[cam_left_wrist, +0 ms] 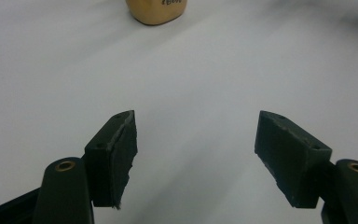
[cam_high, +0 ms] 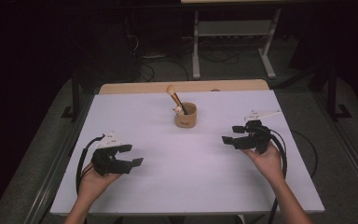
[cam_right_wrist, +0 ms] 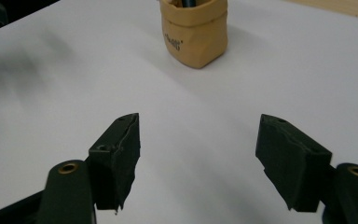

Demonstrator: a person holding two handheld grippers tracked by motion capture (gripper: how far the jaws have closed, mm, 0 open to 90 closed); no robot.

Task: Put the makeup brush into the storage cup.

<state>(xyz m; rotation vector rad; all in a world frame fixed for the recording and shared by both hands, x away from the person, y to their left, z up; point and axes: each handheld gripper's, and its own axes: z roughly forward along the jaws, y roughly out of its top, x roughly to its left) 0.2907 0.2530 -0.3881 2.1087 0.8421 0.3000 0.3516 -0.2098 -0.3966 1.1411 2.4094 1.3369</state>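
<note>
White table (cam_high: 168, 186), one tan pouch-like holder (cam_high: 185, 115) standing upright near the far middle — a makeup brush (cam_high: 173, 94) leans out of it, bristles up, beside a second small pale-tipped item (cam_high: 179, 109) I can't identify.

Left gripper (cam_high: 133, 155): jaws spread wide, nothing between them, low over bare table on the near left, well apart from the holder. In the left gripper view, the holder's base (cam_left_wrist: 156, 13) sits at the top edge.

Right gripper (cam_high: 232, 134): jaws apart too, empty — on the near right and aimed toward the holder, which stands ahead in the right gripper view (cam_right_wrist: 194, 31).

Judgement: brush already lodged in the holder, both grippers released and clear of it. Nothing else lies loose on the table, so the stowing looks finished, or else a fresh reach for the holder hasn't yet made contact.
</note>
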